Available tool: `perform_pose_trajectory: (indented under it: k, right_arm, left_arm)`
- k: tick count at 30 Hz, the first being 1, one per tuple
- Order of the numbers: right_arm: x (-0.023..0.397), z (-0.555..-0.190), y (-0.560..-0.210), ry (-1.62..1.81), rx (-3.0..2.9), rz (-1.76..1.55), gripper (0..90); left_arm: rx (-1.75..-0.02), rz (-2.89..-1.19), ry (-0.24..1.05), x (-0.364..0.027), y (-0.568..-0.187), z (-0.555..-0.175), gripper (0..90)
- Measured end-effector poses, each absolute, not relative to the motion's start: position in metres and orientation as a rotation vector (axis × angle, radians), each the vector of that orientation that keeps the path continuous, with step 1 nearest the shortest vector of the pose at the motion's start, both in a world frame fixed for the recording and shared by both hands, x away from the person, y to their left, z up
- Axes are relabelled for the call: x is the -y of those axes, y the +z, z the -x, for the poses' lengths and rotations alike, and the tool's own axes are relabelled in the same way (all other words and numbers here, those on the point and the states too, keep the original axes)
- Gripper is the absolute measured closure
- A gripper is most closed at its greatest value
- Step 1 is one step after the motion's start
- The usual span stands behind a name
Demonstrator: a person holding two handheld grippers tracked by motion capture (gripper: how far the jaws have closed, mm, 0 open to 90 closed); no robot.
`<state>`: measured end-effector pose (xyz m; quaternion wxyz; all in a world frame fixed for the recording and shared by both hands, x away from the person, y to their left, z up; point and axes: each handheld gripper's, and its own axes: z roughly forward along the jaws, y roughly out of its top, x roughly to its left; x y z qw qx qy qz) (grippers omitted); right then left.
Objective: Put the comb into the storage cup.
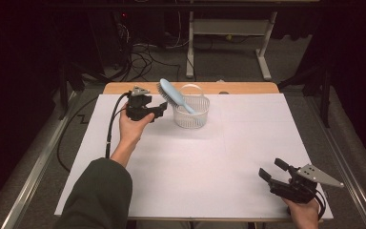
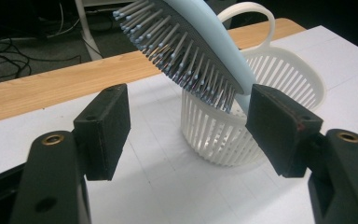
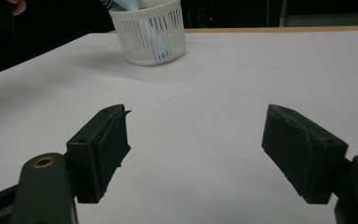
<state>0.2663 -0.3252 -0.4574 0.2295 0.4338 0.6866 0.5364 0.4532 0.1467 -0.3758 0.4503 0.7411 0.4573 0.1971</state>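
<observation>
One white slotted basket (image 1: 191,112) near the worktop's (image 1: 248,143) far edge holds one blue hairbrush (image 1: 174,95). Left claw (image 1: 161,109) wide beside it, empty; right claw (image 1: 272,171) wide at the near right corner.

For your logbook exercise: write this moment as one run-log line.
left gripper: open, beside hairbrush | hairbrush: handle down in basket | right gripper: open, idle

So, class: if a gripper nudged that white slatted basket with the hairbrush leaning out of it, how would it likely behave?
The basket looks thin, slatted plastic, so probably light and easily slid. The hairbrush leans out past its rim, so it might tip toward that side. Its slats may flex if squeezed.
</observation>
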Motion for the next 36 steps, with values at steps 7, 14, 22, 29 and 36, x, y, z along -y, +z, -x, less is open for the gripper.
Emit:
perform_pose_trajectory:
  k: [7, 14, 22, 29, 36]
  right_arm:
    - [0.325, -0.266, -0.457, 1.475, -1.887, -1.192, 23.2]
    - [0.326, -0.266, -0.457, 1.471, -1.886, -1.195, 23.3]
    - [0.325, -0.266, -0.457, 1.47, -1.887, -1.195, 23.2]
    - [0.325, -0.266, -0.457, 1.469, -1.887, -1.197, 23.2]
    - [0.326, -0.266, -0.457, 1.467, -1.884, -1.197, 23.2]
  left_arm:
    - [-1.132, -1.817, 0.49, -0.153, -0.374, -0.448, 31.1]
    - [-1.128, -1.812, 0.496, -0.156, -0.372, -0.446, 31.1]
    - [-1.123, -1.807, 0.503, -0.16, -0.371, -0.442, 31.0]
    - [-1.126, -1.804, 0.512, -0.166, -0.369, -0.438, 30.9]
    - [-1.115, -1.8, 0.518, -0.17, -0.366, -0.434, 30.8]
